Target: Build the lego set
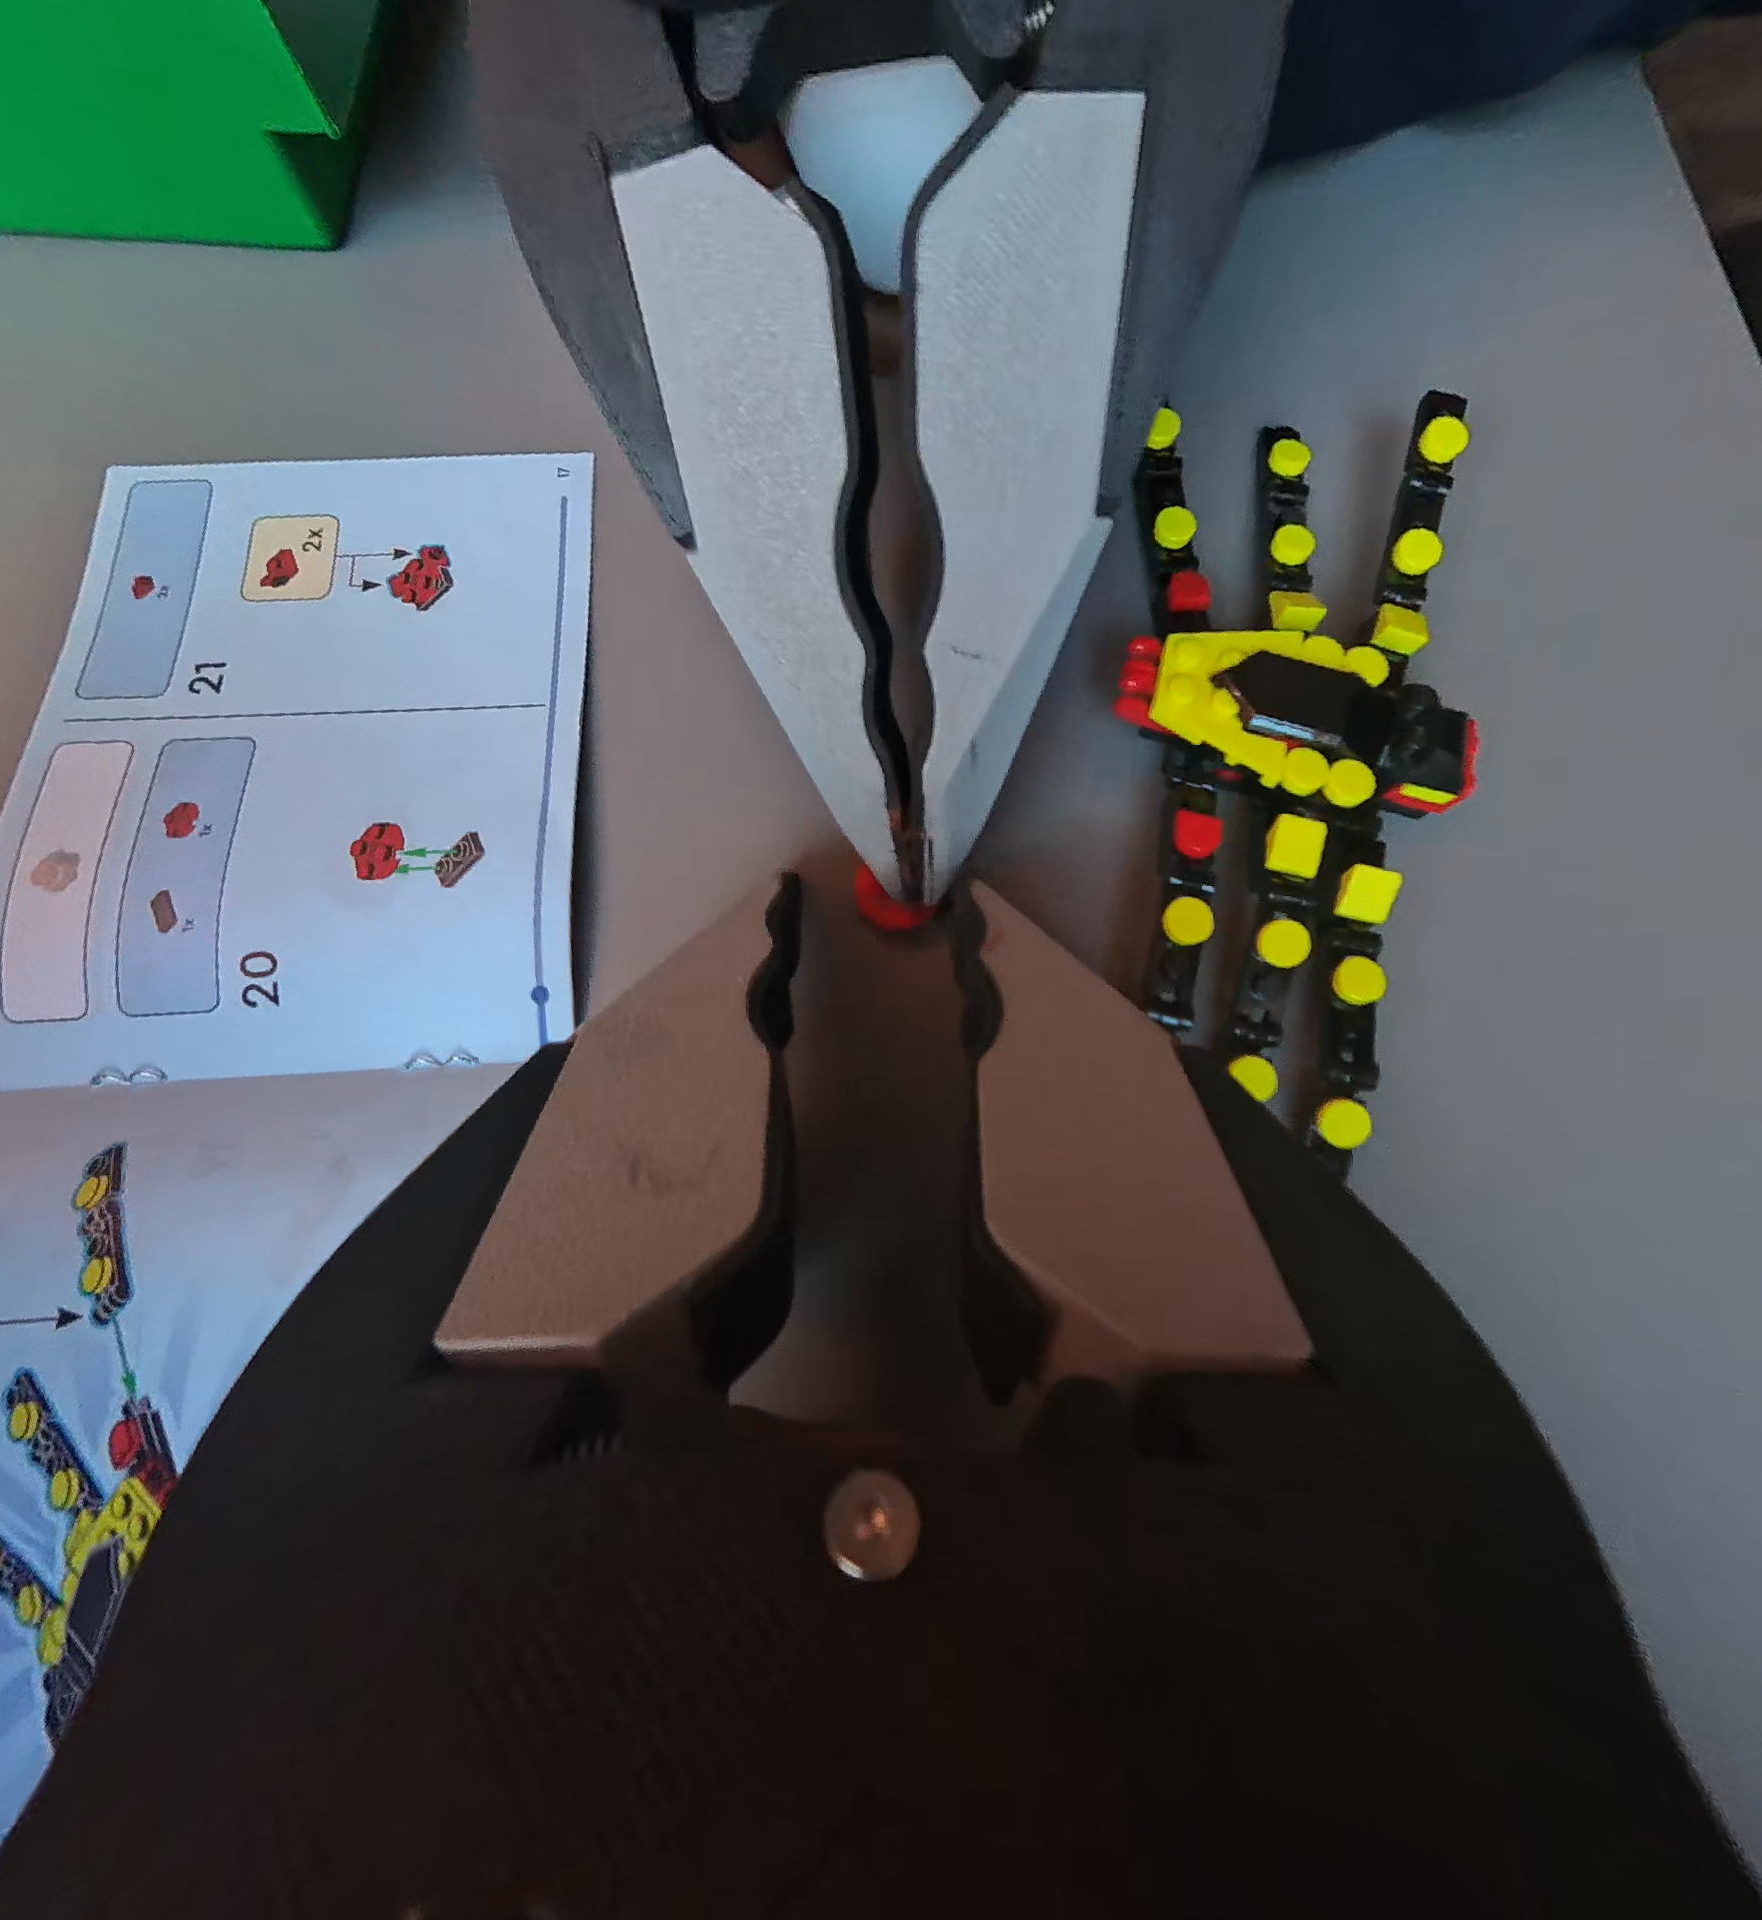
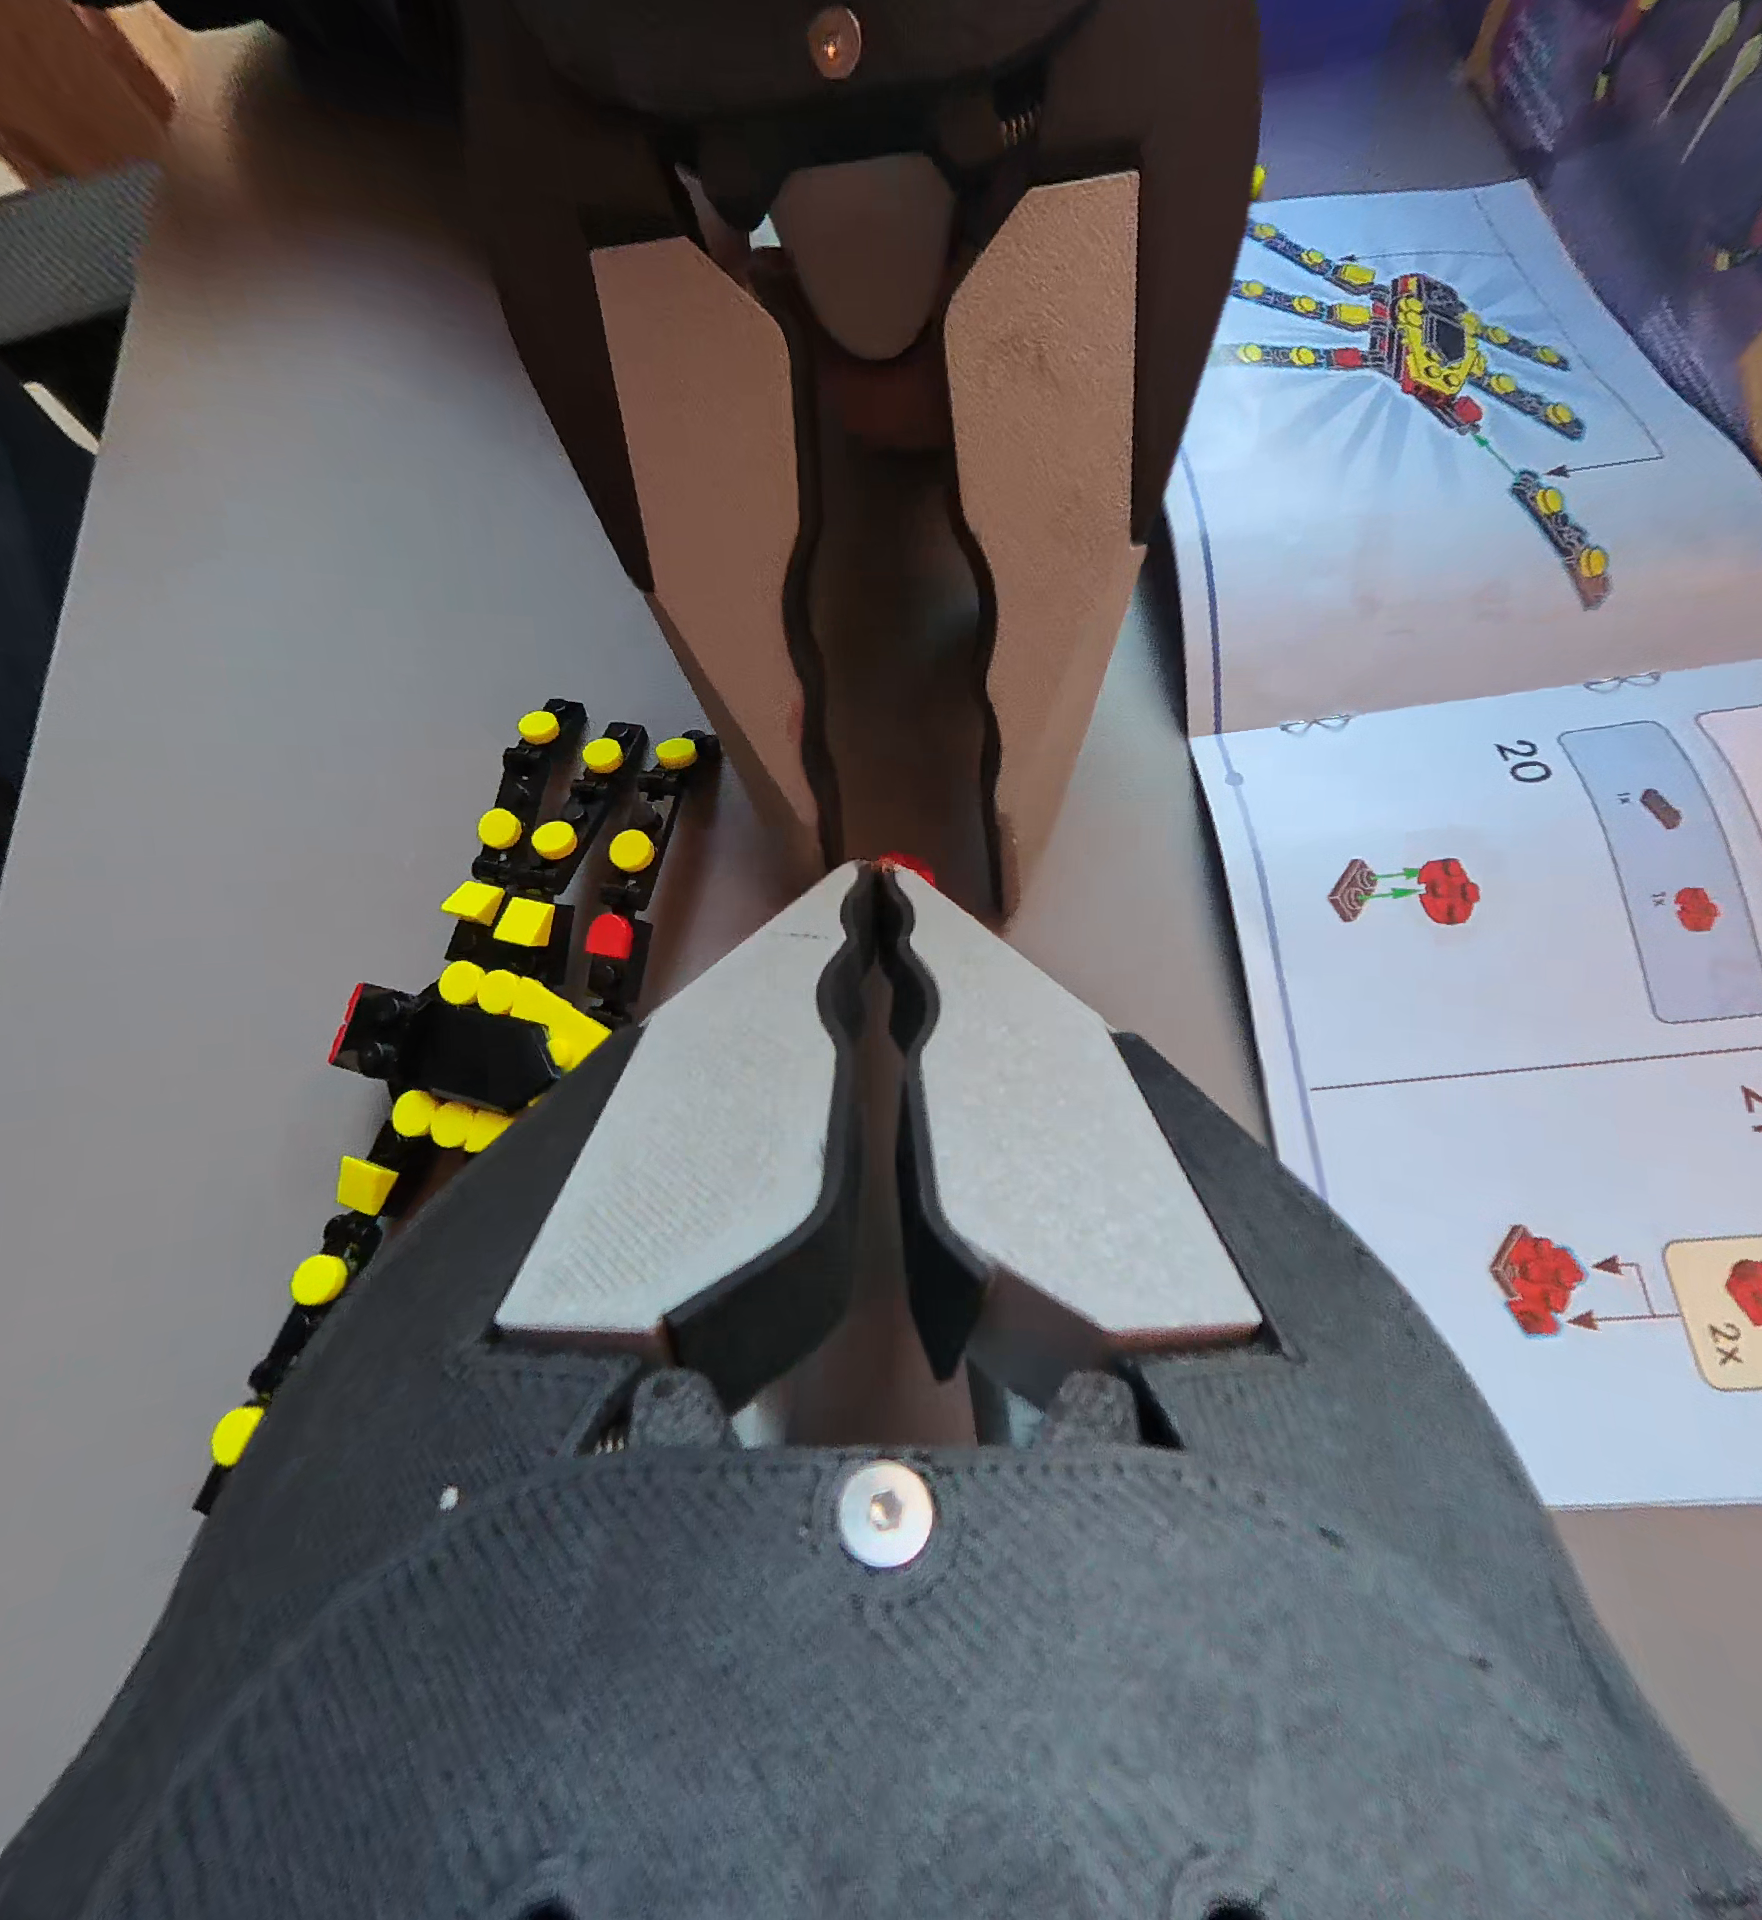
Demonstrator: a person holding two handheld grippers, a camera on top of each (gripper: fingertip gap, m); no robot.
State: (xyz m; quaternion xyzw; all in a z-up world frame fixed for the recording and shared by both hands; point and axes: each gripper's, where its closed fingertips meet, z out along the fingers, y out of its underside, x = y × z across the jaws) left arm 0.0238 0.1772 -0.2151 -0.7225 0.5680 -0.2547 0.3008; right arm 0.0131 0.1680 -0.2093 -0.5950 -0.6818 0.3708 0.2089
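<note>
A small red lego piece (image 1: 889, 906) sits at the tip of my right gripper (image 1: 908, 883), whose grey fingers come down from the top and are shut, pinching its edge just above the table. My left gripper (image 1: 872, 896), with brown fingers, is open, and its jaws stand either side of the red piece without touching it. In the right wrist view the red piece (image 2: 906, 864) peeks out past my shut right gripper (image 2: 875, 873), between the fingers of the left gripper (image 2: 908, 881). The black and yellow spider model (image 1: 1282, 717) lies flat beside them and also shows in the right wrist view (image 2: 482, 1049).
The open instruction booklet (image 1: 337, 779) lies on the grey table, and shows in the right wrist view (image 2: 1479, 1039). A green box (image 1: 129, 114) stands at the back left. The purple set box (image 2: 1687, 208) lies beyond the booklet. The table edge (image 2: 77, 520) runs close to the spider. Only a small space, under 4 cm, lies between the two pairs of fingers.
</note>
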